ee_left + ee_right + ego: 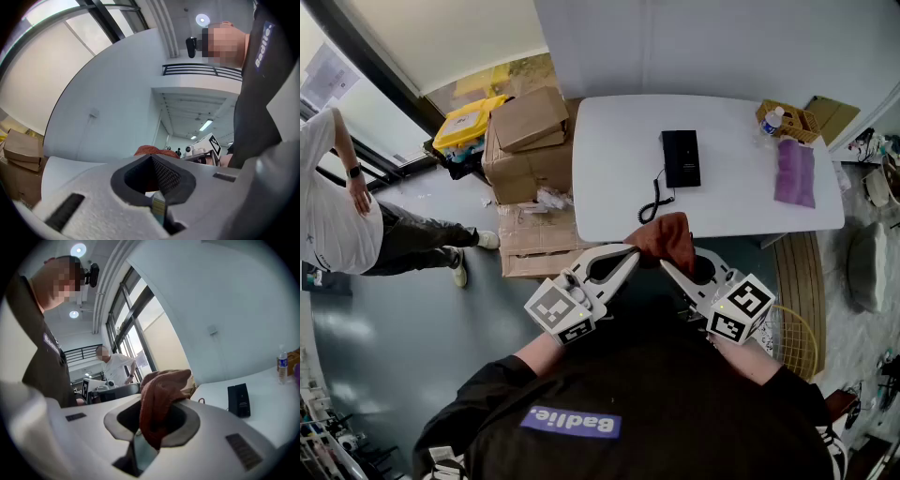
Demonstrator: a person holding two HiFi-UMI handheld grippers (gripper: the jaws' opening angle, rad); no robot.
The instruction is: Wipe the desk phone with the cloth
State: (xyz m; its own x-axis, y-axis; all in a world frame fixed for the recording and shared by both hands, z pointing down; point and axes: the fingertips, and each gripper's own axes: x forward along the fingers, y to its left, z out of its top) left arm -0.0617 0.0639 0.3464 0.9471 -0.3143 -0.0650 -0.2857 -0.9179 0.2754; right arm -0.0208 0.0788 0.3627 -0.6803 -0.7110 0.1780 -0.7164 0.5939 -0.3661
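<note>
The black desk phone [681,157] lies flat in the middle of the white table [609,187], its coiled cord [654,202] trailing toward the front edge. Both grippers meet on a rust-red cloth [666,239] held in the air just off that front edge, well short of the phone. My left gripper [628,251] is shut at the cloth's left edge. My right gripper [664,264] is shut on its underside. In the right gripper view the cloth [159,394] hangs bunched between the jaws, with the phone [239,400] beyond. In the left gripper view the cloth [150,150] shows just past the shut tips.
A purple cloth [794,172] lies on the table's right side, next to a basket [795,122] and a bottle [772,119]. Cardboard boxes [525,141] and a yellow bin [467,120] stand left of the table. A person [337,206] stands at the far left.
</note>
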